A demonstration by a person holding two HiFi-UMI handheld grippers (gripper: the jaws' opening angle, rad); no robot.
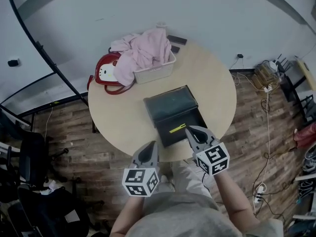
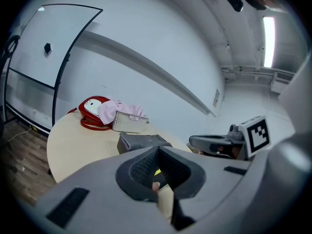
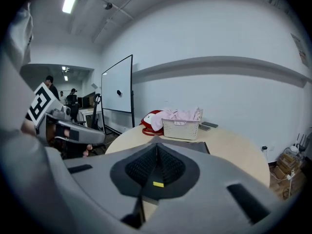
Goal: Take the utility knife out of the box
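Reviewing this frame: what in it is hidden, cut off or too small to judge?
1. The utility knife: in the head view only a small yellow strip in the box; its blade is too small to judge. In both gripper views the jaws cover most of it.
2. What the basket holds: in the head view the pink cloth covers it.
3. The dark items behind the basket: too small to identify in any view.
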